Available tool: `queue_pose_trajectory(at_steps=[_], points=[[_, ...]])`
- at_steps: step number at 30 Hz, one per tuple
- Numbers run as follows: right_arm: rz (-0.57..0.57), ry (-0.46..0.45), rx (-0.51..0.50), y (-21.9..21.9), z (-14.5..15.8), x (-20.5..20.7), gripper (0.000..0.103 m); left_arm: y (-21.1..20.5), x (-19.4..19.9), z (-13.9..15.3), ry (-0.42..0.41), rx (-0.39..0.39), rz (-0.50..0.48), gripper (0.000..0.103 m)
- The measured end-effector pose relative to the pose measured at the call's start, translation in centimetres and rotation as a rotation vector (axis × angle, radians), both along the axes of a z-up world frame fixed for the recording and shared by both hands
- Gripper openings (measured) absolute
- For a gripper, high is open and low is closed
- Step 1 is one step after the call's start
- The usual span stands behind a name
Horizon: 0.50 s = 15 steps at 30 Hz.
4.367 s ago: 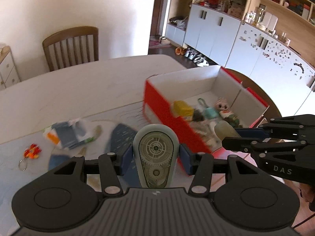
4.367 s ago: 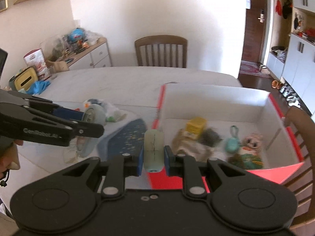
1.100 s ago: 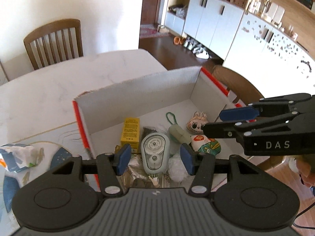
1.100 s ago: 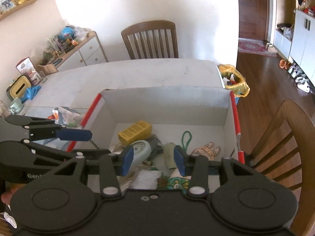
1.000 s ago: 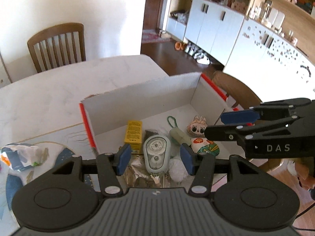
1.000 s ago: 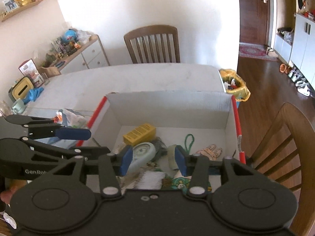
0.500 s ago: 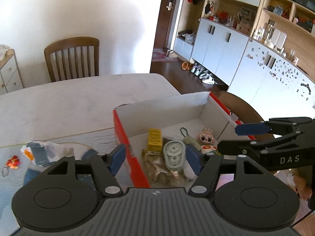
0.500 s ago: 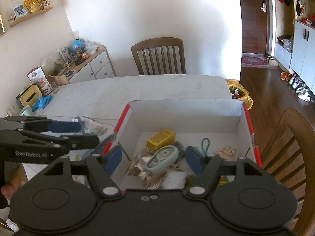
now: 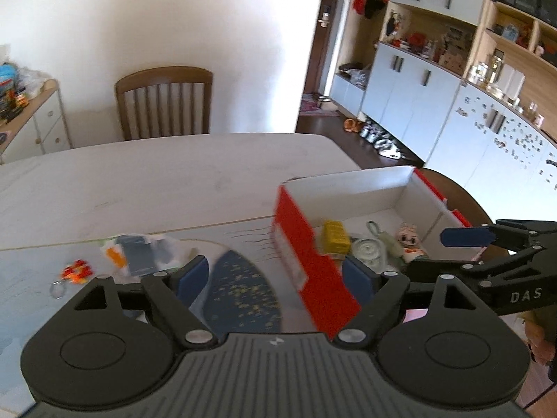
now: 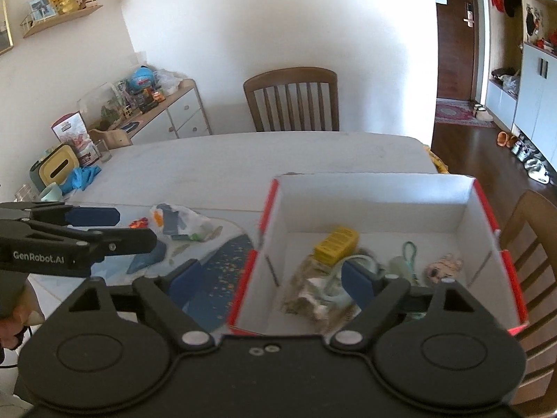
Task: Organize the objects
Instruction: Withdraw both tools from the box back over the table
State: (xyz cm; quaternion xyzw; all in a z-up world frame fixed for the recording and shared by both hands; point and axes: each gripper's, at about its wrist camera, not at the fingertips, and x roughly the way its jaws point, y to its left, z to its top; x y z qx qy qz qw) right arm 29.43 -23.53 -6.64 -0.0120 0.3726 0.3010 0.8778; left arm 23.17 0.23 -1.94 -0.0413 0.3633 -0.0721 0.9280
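A white cardboard box with red outer walls (image 9: 303, 244) (image 10: 376, 181) stands on the table's right side. In it lie a yellow carton (image 9: 336, 237) (image 10: 336, 242), a pale green tape dispenser (image 9: 365, 249) (image 10: 334, 289), a green pouch (image 10: 400, 264) and a small plush (image 9: 405, 233) (image 10: 442, 266). My left gripper (image 9: 275, 275) (image 10: 132, 226) hangs left of the box, its jaws opening with nothing held. My right gripper (image 10: 271, 278) (image 9: 438, 250) hovers over the box's near left corner. Its jaws are opening too, with nothing between the pads.
On a blue patterned mat (image 9: 240, 292) (image 10: 222, 268) lie a plastic bag of small items (image 9: 139, 249) (image 10: 177, 221) and a red keychain (image 9: 75, 270) (image 10: 139, 223). A wooden chair (image 10: 532, 230) stands right of the box, another (image 9: 163, 101) at the far side. A tissue box (image 10: 57, 167) sits far left.
Both grippers have let go of their items in the box and spread their jaws wide. Both have pulled back from over the box, the left one drifting further left.
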Motion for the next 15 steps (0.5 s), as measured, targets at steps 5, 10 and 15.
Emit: queue_pose_trajectory(at_steps=[5,10,15], points=[[0.012,0.004,-0.006,3.2,-0.2,-0.5,0.088,3.8,-0.3,-0.7,0.018,-0.047,0.037,0.092],[0.024,0.002,-0.019,6.0,-0.3,-1.0,0.088,7.4,-0.8,-1.3,0.008,-0.078,0.061,0.103],[0.043,-0.001,-0.039,9.1,-0.7,-0.8,0.088,10.2,-1.2,-1.6,-0.045,-0.037,0.068,0.103]])
